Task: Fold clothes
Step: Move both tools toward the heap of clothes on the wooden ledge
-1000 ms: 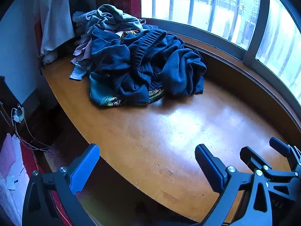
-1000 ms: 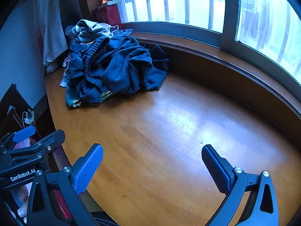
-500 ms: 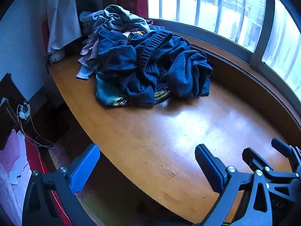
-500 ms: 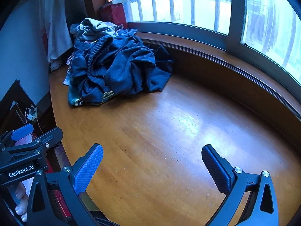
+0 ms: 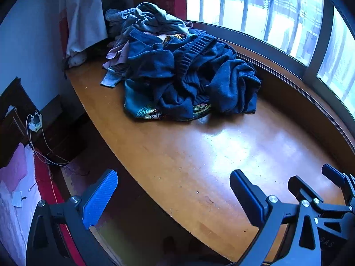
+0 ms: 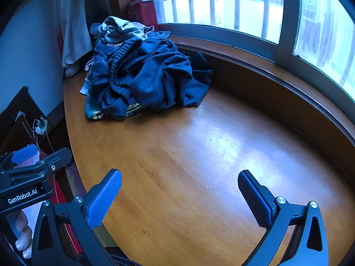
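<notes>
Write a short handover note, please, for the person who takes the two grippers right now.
Left gripper: open, holds nothing, over the near edge of the table.
Right gripper: open, holds nothing, over bare wood.
Clothes: one pile at the far left of the table, dark blue garments on top, grey ones behind.
Done: nothing folded.
Left: pull one garment out, spread it, fold it, then the others.

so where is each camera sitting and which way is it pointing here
Left wrist: on the left gripper, above the wooden ledge's near edge, facing the clothes pile; own open fingers show, the right gripper at right.
Right wrist: on the right gripper, over the ledge, same heading; own open fingers, the left gripper at left.
Shared: pile, ledge, window.
</notes>
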`<state>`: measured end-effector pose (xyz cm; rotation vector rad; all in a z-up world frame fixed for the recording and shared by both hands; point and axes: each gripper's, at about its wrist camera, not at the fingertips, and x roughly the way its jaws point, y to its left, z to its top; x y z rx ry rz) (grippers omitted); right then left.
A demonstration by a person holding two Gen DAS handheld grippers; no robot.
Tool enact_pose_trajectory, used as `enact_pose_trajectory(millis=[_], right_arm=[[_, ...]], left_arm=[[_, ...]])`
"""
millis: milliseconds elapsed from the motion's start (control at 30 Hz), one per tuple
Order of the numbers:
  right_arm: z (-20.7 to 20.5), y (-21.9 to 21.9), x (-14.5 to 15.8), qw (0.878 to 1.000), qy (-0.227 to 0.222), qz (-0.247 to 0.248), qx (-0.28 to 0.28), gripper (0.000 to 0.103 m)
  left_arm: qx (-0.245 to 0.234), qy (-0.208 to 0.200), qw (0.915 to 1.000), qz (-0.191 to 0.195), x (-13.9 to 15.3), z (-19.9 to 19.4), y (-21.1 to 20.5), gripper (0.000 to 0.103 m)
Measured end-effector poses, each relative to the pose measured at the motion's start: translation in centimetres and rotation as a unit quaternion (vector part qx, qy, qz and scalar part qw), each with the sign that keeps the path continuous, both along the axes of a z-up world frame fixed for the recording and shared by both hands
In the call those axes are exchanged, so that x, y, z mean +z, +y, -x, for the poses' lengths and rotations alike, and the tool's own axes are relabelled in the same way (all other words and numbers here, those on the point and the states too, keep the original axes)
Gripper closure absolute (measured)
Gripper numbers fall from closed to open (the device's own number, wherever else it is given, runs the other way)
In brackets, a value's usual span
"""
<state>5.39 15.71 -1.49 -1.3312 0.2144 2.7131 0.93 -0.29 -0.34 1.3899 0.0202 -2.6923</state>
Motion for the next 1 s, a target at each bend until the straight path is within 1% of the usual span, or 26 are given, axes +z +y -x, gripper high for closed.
enact_pose_trajectory(millis=[367,567,700,1000], right_arm=[[0.6,-0.1,-1.1,0.999,-0.009,0.015,0.035,0.000],[1.4,-1.0,-1.5,0.999,-0.012,0.019,0.046,0.000],[2.3,-1.8,-1.7,0.999,-0.018,0.015,0.049,0.000],[5.3,-3.8,-1.5,0.999,-0.024,-0.008,0.027,0.000]], left_arm=[[0.011,-0.002,0.9998,0.014,-0.5,-0.9,0.1,0.000],[0.017,-0.004,0.9996,0.020,-0.8,-1.1,-0.8,0.000],[0.016,-0.005,0.9997,0.018,-1.1,-0.3,-1.9,0.000],[-0.006,-0.007,1.0000,0.000,-1.4,3.1,-4.7,0.000]])
